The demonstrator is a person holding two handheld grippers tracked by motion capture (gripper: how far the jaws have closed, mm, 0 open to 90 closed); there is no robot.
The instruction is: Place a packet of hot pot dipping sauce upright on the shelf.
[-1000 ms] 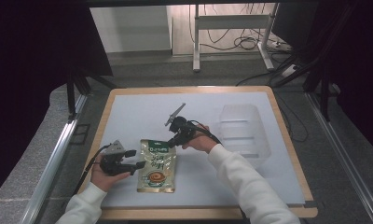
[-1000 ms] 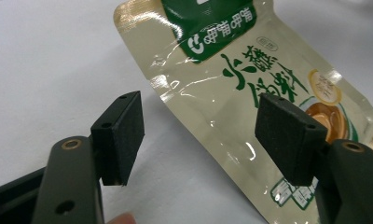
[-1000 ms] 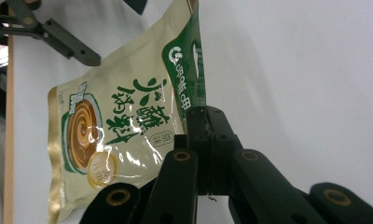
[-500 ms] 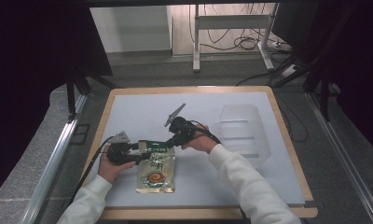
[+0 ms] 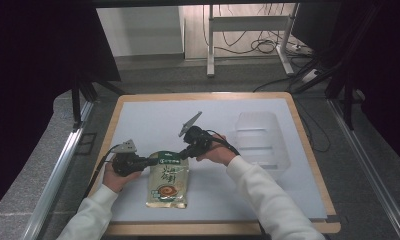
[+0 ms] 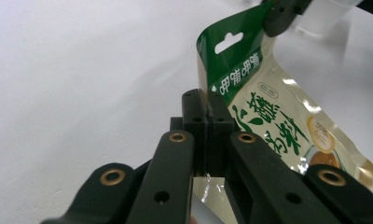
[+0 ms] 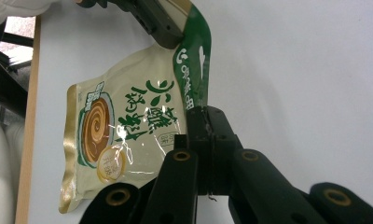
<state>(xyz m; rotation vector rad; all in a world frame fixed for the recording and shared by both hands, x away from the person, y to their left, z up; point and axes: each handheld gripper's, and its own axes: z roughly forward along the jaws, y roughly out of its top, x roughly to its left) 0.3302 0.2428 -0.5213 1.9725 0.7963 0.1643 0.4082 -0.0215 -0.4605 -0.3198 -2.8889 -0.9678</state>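
pouch (image 5: 168, 179) top pinched between left gripper (image 5: 150, 161), right gripper (image 5: 186, 152)

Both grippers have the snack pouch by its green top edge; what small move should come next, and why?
Probably a short, even lift of both hands. The left gripper and right gripper are each shut on a top corner of the pouch, whose green header is raised while its lower end lies on the white table. The clear bin to the right looks a likely destination.

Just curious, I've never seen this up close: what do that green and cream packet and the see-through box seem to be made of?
The packet looks like glossy plastic or foil laminate: it shows bright glints and buckles. The box seems clear, slightly frosted plastic: the table shows through.
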